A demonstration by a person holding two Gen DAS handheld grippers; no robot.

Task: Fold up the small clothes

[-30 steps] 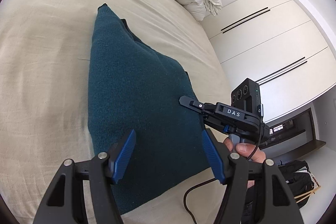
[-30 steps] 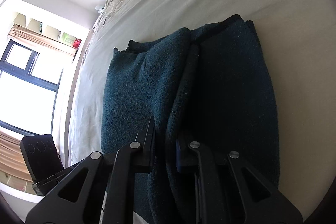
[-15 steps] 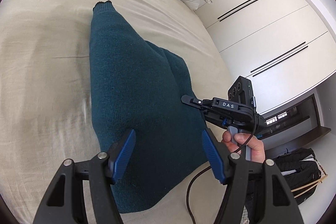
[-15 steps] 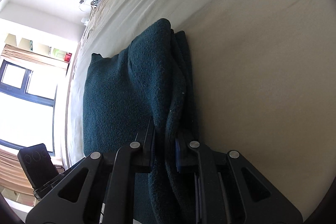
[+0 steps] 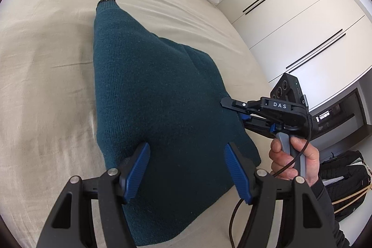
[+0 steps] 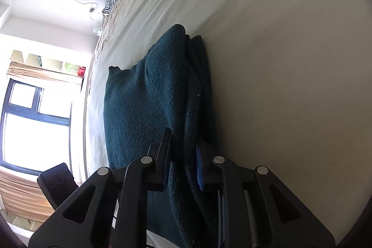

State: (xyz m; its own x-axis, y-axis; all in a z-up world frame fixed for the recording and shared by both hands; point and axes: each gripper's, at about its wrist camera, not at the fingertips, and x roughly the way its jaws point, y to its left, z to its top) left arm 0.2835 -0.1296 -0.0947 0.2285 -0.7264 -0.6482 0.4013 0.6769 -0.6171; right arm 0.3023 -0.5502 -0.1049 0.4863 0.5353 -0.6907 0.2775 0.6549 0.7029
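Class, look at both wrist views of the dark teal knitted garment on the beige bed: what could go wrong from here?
1. The right gripper has its jaws opening around a bunched edge of the dark teal knitted garment; the fold may spring back.
2. The left gripper is open and holds nothing, so nothing pins the garment against sliding on the beige bed sheet.

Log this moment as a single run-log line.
garment: teal sweater folded on bed | left gripper: open above sweater, holding nothing | right gripper: fingers opening, sweater edge between them
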